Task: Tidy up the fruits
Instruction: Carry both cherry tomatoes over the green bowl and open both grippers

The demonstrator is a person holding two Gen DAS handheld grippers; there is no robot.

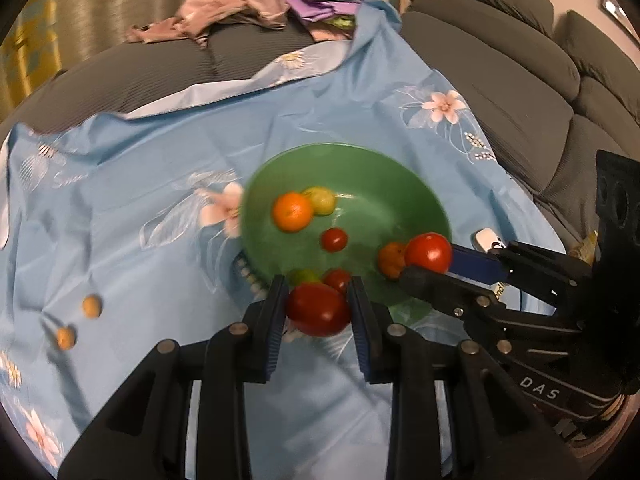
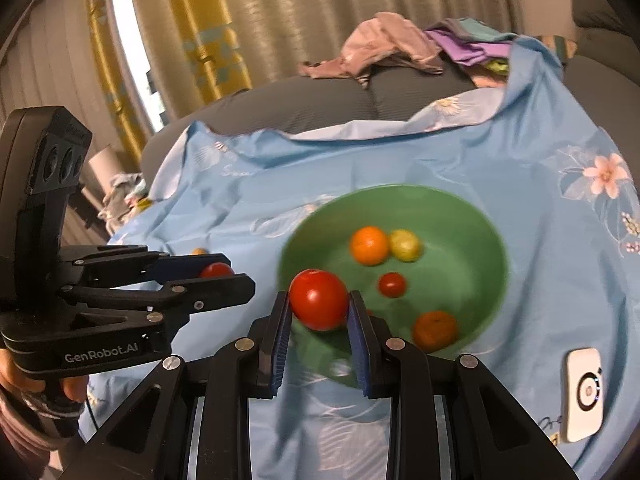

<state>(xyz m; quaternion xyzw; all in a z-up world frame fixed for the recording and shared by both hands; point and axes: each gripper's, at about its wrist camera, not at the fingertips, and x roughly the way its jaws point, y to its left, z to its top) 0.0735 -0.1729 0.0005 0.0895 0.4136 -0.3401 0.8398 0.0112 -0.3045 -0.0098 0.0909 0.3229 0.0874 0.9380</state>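
While two small yellow-orange round fruits (image 1: 74, 322) lie loose on open light-blue flowered cloth (image 1: 140, 260) at far left, the left gripper (image 1: 318, 304) pinches a large red tomato (image 1: 318, 310) over the round green bowl's (image 1: 400, 184) near rim. Just right, the right gripper (image 2: 318, 304) clamps another round red tomato (image 2: 319, 299) above the rim.

Home living room: we list grey sofa (image 1: 500, 60) upper right, curtains (image 2: 280, 12) top, heaped clothes (image 1: 240, 0).
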